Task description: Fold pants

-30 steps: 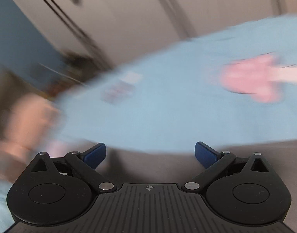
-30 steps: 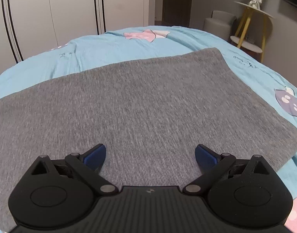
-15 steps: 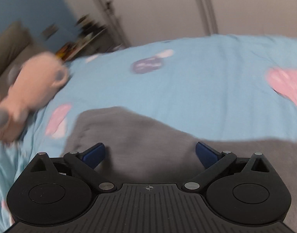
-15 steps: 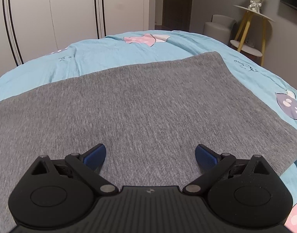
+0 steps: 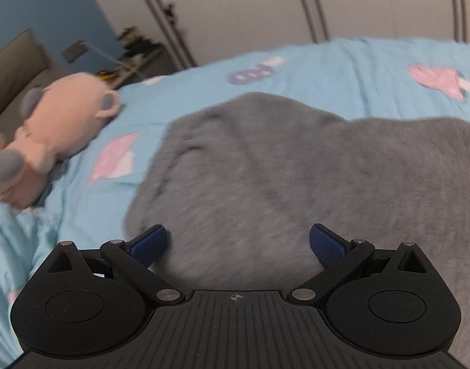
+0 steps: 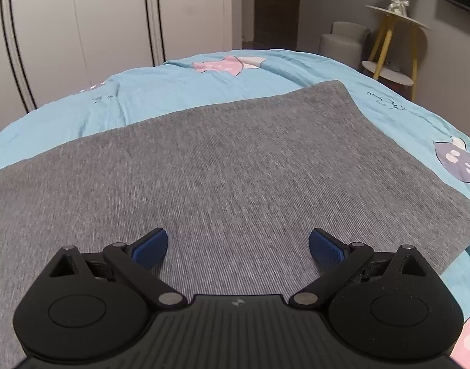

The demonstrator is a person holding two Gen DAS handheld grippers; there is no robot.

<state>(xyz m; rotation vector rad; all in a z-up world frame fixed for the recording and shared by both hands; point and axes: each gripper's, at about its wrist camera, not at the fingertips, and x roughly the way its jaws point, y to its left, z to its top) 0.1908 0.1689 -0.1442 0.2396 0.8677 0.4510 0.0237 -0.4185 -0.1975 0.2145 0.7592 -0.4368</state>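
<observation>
Left gripper (image 5: 236,243) now nearer grey ribbed pants (image 6: 219,166), jaws wide

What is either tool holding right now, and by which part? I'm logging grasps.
Nothing. The left tool and right tool both stand open above the grey pants.

Soft, even indoor light fell around me. My left view was smeared by motion blur, the pink plush toy (image 5: 59,123) worst; my right stayed sharp. Edges bowed, corners darkened.

The pants (image 6: 222,166) lie spread on the bed (image 6: 179,86), a plush toy (image 5: 56,126) to their left.
</observation>
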